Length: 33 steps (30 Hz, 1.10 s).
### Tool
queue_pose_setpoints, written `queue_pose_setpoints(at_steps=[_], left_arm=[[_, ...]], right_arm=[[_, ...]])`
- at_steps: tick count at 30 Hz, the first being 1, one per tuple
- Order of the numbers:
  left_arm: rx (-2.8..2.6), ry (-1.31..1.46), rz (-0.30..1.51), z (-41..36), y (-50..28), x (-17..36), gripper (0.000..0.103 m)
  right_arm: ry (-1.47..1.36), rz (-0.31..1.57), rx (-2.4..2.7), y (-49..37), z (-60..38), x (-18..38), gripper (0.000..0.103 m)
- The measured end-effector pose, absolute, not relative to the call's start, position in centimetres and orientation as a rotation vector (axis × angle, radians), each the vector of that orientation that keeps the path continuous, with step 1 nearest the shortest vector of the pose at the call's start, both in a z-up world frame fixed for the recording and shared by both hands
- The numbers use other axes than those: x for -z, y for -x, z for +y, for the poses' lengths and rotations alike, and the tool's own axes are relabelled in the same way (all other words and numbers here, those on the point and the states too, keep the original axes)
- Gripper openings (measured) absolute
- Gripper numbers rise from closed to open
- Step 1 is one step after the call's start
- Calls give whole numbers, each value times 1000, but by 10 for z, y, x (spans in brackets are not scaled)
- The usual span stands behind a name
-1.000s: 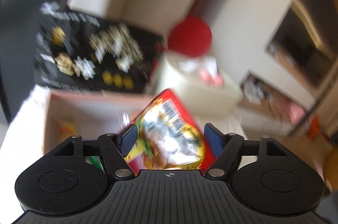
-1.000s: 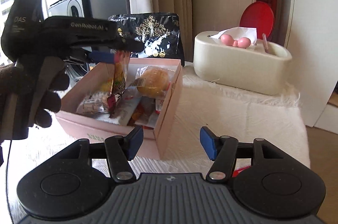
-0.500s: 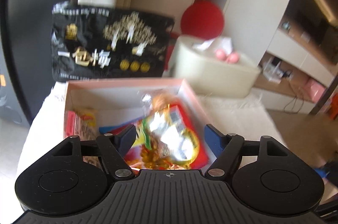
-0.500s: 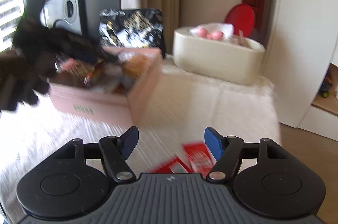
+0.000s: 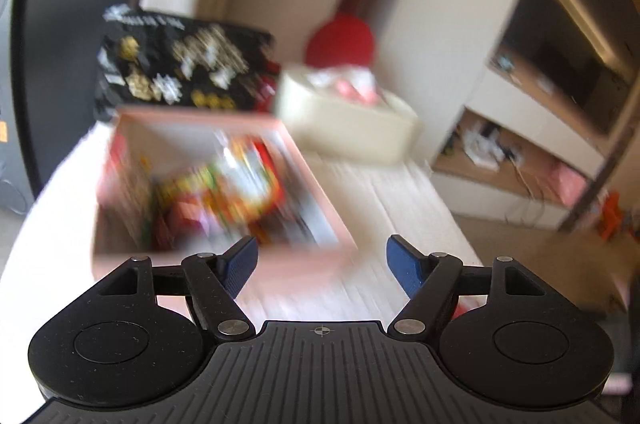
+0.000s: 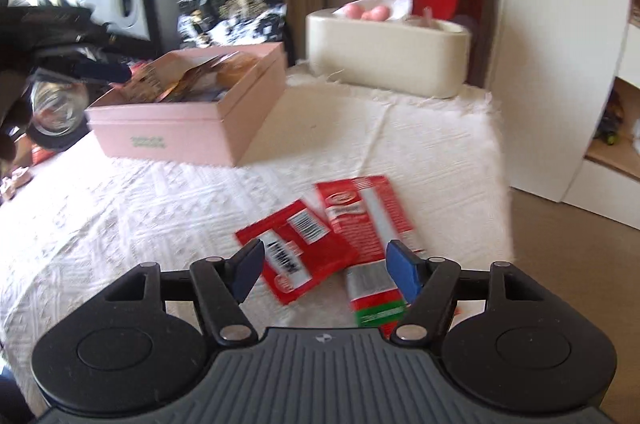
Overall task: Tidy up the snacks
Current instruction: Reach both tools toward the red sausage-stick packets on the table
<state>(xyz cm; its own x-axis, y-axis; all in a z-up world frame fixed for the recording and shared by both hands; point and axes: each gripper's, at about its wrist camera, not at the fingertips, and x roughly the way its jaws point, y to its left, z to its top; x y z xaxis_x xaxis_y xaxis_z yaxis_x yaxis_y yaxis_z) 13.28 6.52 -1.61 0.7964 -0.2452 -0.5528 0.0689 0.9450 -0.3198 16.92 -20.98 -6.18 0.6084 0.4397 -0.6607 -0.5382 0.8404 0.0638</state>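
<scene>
Jaws of the left gripper (image 5: 322, 258) are now gaping empty, its glossy red snack packet (image 5: 244, 179) lying dropped inside the pink cardboard box (image 6: 188, 121), while the wide-open right gripper (image 6: 324, 270) is nearing two flat red sachets (image 6: 340, 232) waiting on the white-clothed desk (image 6: 120, 207).

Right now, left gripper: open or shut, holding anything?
Open and empty. The left gripper has its jaws spread with nothing between them; snack packets lie in the pink box ahead.
</scene>
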Motion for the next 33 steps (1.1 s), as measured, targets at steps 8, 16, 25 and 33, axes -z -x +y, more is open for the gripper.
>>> queue_pose_setpoints(at_steps=[8,16,25,33], left_arm=[[214,285,839,32,-103,77,74],[246,298,847,26,-103,79,72],[262,310,854,23,-104,80,72],[255,309,832,16,-117,75,71]], right_arm=[[113,708,-496,-185,-208,74,68],[-54,767,-374,-222,-239,84,38],[-88,847,-579,-189,-213,81,38],[80,777,-606,-160,-185,79,38]])
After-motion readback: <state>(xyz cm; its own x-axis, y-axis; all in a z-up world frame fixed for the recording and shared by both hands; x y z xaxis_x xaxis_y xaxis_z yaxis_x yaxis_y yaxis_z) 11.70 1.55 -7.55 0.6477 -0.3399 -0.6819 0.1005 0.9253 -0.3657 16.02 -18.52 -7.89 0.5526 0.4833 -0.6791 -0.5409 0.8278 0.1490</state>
